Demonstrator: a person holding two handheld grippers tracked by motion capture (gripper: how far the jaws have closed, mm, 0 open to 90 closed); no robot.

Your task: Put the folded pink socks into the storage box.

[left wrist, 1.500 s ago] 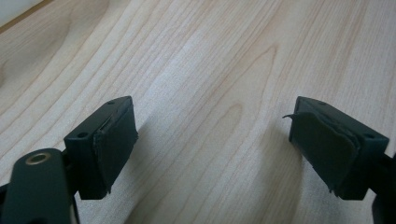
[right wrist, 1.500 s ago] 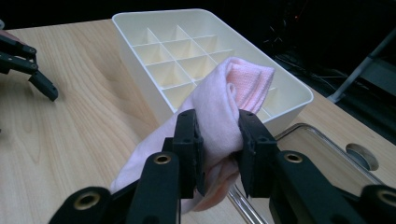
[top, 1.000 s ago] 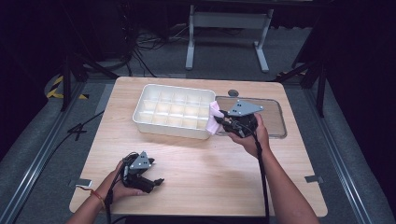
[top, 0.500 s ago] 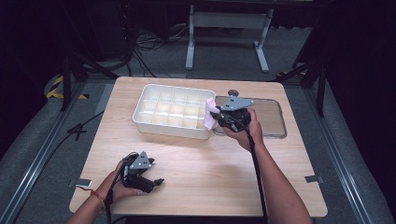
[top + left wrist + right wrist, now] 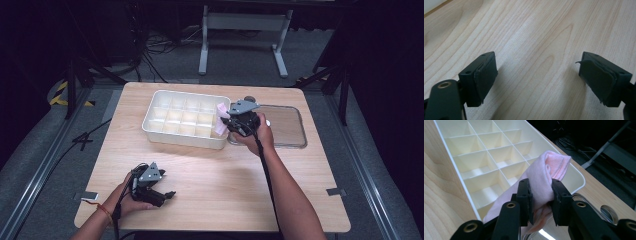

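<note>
A white divided tray (image 5: 165,131) sits at the back middle of the wooden table, its compartments bare. My right gripper (image 5: 227,121) hovers over the tray's right end, shut on a folded pink cloth (image 5: 221,119). In the right gripper view the pink cloth (image 5: 541,183) is pinched between the black pads and hangs over the tray's (image 5: 459,173) near-right compartments. My left gripper (image 5: 167,194) rests low at the table's front left. It stands open, and in the left gripper view its jaws (image 5: 537,80) have bare wood between them.
A clear plastic lid (image 5: 287,125) lies flat to the right of the tray, partly behind the right hand. Black cables trail from both grippers. Dark floor, cables and a metal stand surround the table (image 5: 215,180).
The right gripper has carried the pink cloth leftward and slightly down, from beside the tray's right end to over its right compartments. The left gripper has stayed put.
</note>
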